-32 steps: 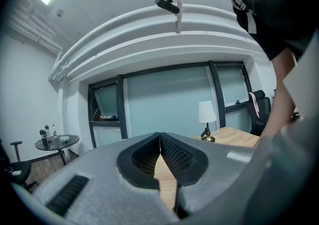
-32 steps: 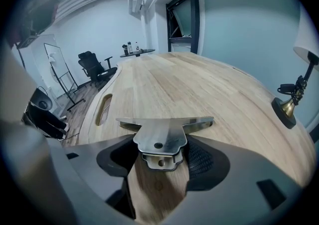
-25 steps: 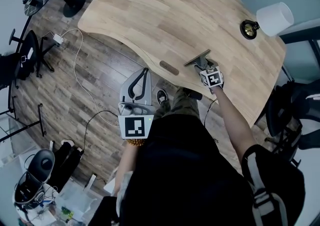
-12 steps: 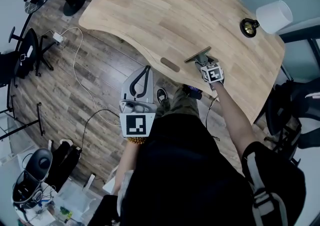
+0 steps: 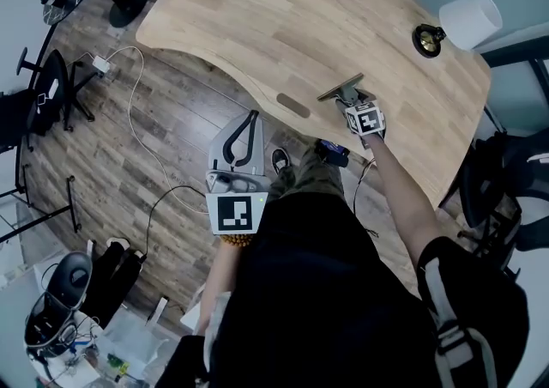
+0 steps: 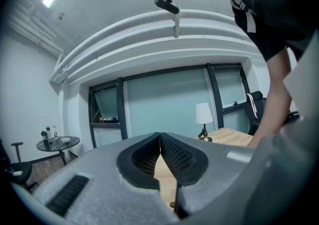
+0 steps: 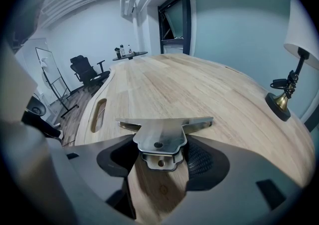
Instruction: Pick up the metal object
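The metal object [image 7: 162, 132] is a flat, shiny T-shaped piece with a wide blade at its far end. My right gripper [image 7: 160, 155] is shut on its stem and holds it just above the wooden table [image 7: 164, 82]. In the head view the metal object [image 5: 340, 88] juts out ahead of my right gripper [image 5: 350, 102], close to the table's [image 5: 257, 17] near edge. My left gripper [image 5: 244, 127] hangs over the floor in front of the person, away from the table. Its jaws are shut on nothing, and my left gripper [image 6: 160, 138] points toward the far window.
A lamp [image 5: 467, 21] with a white shade and brass base stands at the table's far right; the lamp [image 7: 291, 84] is right of the held piece. An oval slot [image 5: 293, 106] cuts the table near its edge. Office chairs [image 5: 506, 180] and cables [image 5: 137, 103] occupy the floor.
My right gripper has carried the metal object a little farther over the table, away from the person. The left gripper has barely shifted.
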Available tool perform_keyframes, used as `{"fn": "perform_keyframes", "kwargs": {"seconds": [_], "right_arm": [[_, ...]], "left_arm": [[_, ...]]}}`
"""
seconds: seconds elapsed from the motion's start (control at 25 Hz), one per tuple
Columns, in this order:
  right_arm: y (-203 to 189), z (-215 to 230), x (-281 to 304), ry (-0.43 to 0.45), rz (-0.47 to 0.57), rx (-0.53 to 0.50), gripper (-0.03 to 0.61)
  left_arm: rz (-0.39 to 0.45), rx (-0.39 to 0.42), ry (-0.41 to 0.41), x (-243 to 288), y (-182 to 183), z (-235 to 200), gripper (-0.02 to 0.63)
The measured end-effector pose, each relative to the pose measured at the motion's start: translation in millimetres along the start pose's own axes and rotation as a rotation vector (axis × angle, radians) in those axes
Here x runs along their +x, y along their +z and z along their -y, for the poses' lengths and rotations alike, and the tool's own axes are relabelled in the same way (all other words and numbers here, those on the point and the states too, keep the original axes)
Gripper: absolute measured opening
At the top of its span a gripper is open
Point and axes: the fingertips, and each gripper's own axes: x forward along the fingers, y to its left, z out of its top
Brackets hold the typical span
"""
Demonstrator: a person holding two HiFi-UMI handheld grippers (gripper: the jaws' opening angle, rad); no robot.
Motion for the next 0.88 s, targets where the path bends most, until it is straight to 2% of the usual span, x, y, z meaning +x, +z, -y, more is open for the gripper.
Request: {"fn": "perform_keyframes", "kwargs": {"seconds": [0.08,0.28,0.64,0.88], "right_arm": [[-0.1,0.1,0.0,-0.005,0.005,0.007,0.282],[2.2,-0.6,-0.4,-0.018,0.016,0.018,0.281],[21.1,-3.3,-7.8,-0.03,0.076,0.012,0.281],[38.2,-2.5,-17.4,-0.042,0.122,-0.016,0.281]], "left_arm": [[-0.005,-0.018,0.005,-2.3,-2.0,2.2,0.018],[-0.009,0.006,-0.002,-8.3,-1.5,6.5,0.018],[-0.018,-0.037,0.017,-21.1,-5.8,12.4,0.018],[-0.019,0.009,-0.008,-20.8,-2.4,19.1,0.018]]}}
